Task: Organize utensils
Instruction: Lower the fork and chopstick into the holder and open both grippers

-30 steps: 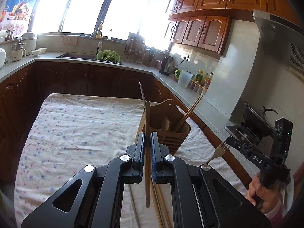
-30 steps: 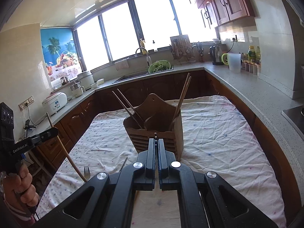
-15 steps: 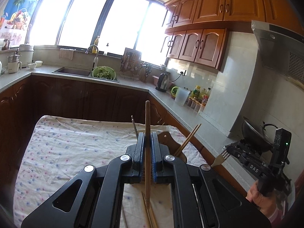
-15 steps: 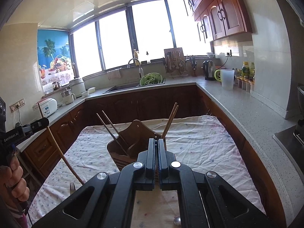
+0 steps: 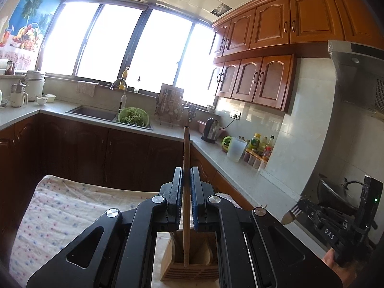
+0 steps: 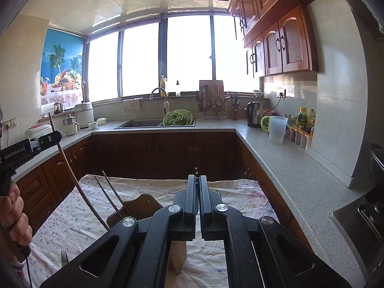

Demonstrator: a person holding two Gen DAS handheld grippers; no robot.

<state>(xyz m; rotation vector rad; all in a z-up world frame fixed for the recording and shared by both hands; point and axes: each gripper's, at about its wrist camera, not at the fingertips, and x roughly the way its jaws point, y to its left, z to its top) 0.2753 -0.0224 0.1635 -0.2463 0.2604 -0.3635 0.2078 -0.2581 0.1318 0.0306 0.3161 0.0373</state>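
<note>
My left gripper (image 5: 186, 175) is shut on a wooden chopstick (image 5: 186, 158) held upright; its lower end hangs over the wooden utensil holder (image 5: 189, 272) below. The same gripper (image 6: 51, 137) and chopstick (image 6: 72, 180) show at the left of the right wrist view. My right gripper (image 6: 198, 182) is shut on a metal fork, whose tines (image 6: 196, 170) just show above the fingers. In the left wrist view that gripper (image 5: 309, 212) holds the fork (image 5: 291, 214) at the right. The holder (image 6: 141, 207) has two chopsticks (image 6: 112, 195) in it.
The table has a floral cloth (image 6: 72, 218). Another fork (image 6: 63, 257) lies on it at the lower left. Grey counters (image 6: 295, 177) with sink, kettle, jug and bottles run around the room. A stove with a pan (image 5: 336, 192) is at the right.
Both grippers have risen and the views tilted upward. The left gripper's chopstick now hangs with its lower end over the holder. The holder has dropped low in both views.
</note>
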